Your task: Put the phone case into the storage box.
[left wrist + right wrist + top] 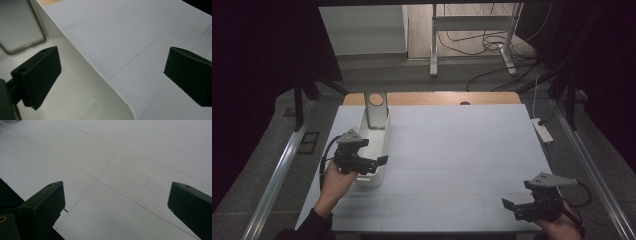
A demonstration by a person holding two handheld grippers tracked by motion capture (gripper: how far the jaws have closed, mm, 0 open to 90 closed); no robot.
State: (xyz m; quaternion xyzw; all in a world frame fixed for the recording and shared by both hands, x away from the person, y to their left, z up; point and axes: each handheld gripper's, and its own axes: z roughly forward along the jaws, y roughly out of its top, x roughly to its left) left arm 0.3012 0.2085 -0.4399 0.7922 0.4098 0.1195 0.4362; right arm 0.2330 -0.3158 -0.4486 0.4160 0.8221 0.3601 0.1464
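1. Left gripper (pixel 379 161) sits at the near end of a white bin (pixel 379 131), which stands along the left edge of the tabletop (pixel 462 150), long axis running from near edge to far edge.
2. Left gripper view: jaws wide apart and holding nothing; one jaw hangs inside the bin (pixel 82 100), the other over bare tabletop outside it, so the jaws straddle the bin's long wall.
3. A flat grey device with a round tan spot (pixel 376 111) leans at the far end of the bin; in the left gripper view its rounded corner (pixel 20 27) shows beyond the inner jaw, apart from it.
4. Right gripper (pixel 511 206) is at the near right corner of the tabletop, well apart from the bin.
5. Right gripper view: jaws wide apart, nothing between them, above the bare pale surface (pixel 120 170).
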